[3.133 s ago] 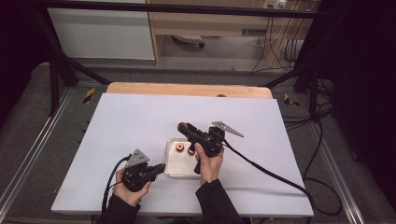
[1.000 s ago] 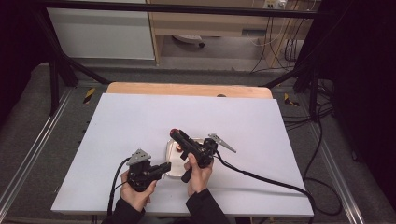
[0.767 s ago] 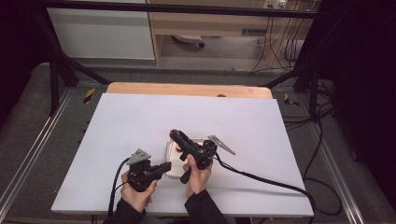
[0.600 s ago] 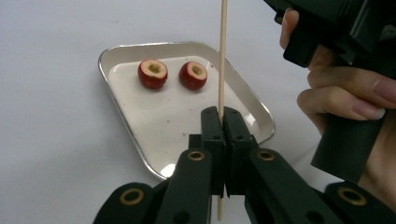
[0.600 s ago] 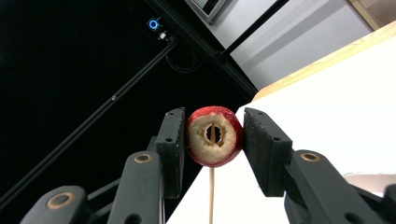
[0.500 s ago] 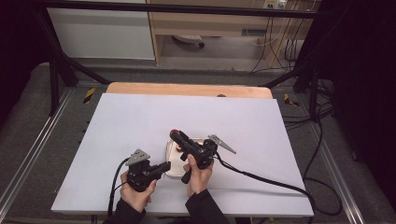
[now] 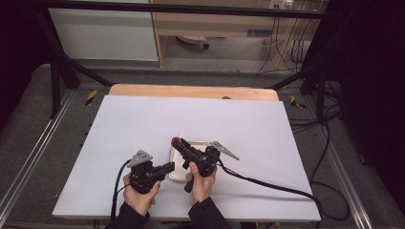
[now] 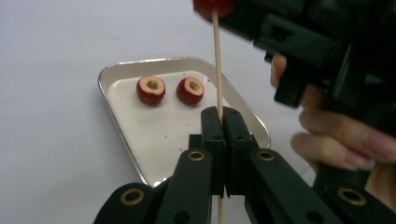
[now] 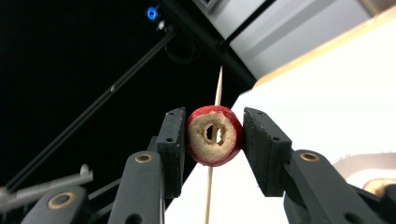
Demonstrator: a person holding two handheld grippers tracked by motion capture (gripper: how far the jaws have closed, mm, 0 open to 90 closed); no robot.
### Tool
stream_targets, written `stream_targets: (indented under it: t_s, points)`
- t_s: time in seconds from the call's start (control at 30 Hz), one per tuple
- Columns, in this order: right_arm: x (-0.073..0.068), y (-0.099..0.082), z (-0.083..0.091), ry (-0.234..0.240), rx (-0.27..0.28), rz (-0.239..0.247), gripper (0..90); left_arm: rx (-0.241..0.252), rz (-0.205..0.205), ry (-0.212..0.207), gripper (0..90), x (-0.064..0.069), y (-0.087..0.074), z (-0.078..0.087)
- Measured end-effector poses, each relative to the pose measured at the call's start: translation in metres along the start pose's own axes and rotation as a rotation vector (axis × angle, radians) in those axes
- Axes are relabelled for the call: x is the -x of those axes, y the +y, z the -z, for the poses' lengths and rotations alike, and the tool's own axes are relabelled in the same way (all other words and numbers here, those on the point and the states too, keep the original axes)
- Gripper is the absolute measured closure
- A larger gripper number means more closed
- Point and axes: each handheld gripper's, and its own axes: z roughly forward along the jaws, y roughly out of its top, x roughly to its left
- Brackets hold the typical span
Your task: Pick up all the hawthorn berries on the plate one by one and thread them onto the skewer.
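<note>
The red fruit piece [image 9: 215, 135], hollowed through its middle, sat pinched between the jaws of the right gripper [image 9: 212, 140], held above the table with the thin wooden skewer [image 8: 217, 65] meeting it from behind; whether the point had already entered the flesh could not be told. It looked light and soft, with a smooth skin that would likely slip or bruise under a hard squeeze, so the sides of the skin, where the jaws pressed, seemed the right place to hold it, leaving the open core free for the stick. The skewer itself looked stiff but slender and apt to bend or snap if pushed off line; the left gripper [image 8: 223, 135] had its jaws pressed together on it low down, keeping it upright. Below, two more cored pieces [image 8: 151, 89] [image 8: 190, 90] lay side by side in the shallow metal tray [image 8: 122, 135] on the white table [image 7: 143, 124].
</note>
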Motion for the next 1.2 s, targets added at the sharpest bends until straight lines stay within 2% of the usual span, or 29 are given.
stream_targets:
  t_s: [0.1, 0.2, 0.27, 0.3, 0.33, 0.4, 0.47, 0.53, 0.6, 0.63, 0.67, 0.8, 0.83, 0.9, 0.93, 1.07, 1.2]
  points:
    - [0.0, -0.007, 0.002, 0.0, -0.032, 0.016, 61.3, -0.014, -0.006, -0.007, 88.9, -0.005, 0.003, -0.002]
    - [-0.002, -0.004, 0.001, -0.006, -0.054, 0.036, 61.3, -0.005, -0.009, -0.005, 88.9, -0.005, 0.004, -0.003]
    - [-0.001, -0.008, 0.001, 0.003, -0.111, 0.039, 61.3, -0.003, -0.016, 0.017, 88.9, -0.007, 0.01, -0.004]
    - [-0.002, -0.012, 0.001, 0.005, -0.124, 0.04, 61.3, -0.01, -0.014, 0.002, 88.9, -0.009, 0.012, -0.005]
    - [-0.002, -0.014, 0.002, -0.001, -0.115, 0.055, 61.2, -0.01, -0.019, -0.002, 88.8, -0.009, 0.011, -0.006]
    - [-0.002, -0.013, 0.002, -0.01, -0.128, 0.064, 61.2, -0.016, -0.042, 0.011, 88.8, -0.009, 0.01, -0.007]
    - [-0.002, -0.012, 0.002, -0.016, -0.146, 0.076, 60.9, -0.011, -0.056, 0.004, 88.8, -0.01, 0.008, -0.008]
    - [-0.003, -0.01, 0.003, -0.024, -0.155, 0.108, 59.6, -0.011, -0.088, 0.012, 88.7, -0.01, 0.007, -0.008]
    - [-0.005, -0.005, 0.005, -0.052, -0.139, 0.153, 46.1, -0.024, -0.108, 0.014, 88.7, -0.01, 0.004, -0.008]
    - [-0.006, -0.002, 0.006, -0.051, -0.146, 0.175, 43.5, -0.029, -0.115, 0.015, 88.7, -0.011, 0.003, -0.007]
    - [-0.007, 0.002, 0.007, -0.047, -0.162, 0.2, 41.0, -0.027, -0.12, 0.016, 88.7, -0.012, 0.001, -0.007]
    - [-0.01, 0.018, 0.013, -0.091, -0.216, 0.308, 24.0, -0.041, -0.149, 0.021, 88.6, -0.019, -0.003, -0.004]
    - [-0.009, 0.022, 0.015, -0.107, -0.237, 0.342, 20.2, -0.044, -0.156, 0.027, 88.5, -0.02, -0.004, -0.003]
    - [-0.005, 0.028, 0.018, -0.12, -0.286, 0.38, 14.6, -0.054, -0.168, 0.028, 88.5, -0.024, -0.007, -0.001]
    - [-0.001, 0.033, 0.021, -0.126, -0.331, 0.409, 12.4, -0.061, -0.168, 0.021, 88.4, -0.025, -0.008, -0.001]
    - [0.01, 0.042, 0.029, -0.199, -0.497, 0.502, 7.8, -0.073, -0.208, 0.031, 88.2, -0.028, -0.011, 0.003]
    - [0.016, 0.046, 0.031, -0.252, -0.659, 0.595, 6.4, -0.078, -0.23, 0.042, 88.1, -0.033, -0.013, 0.01]
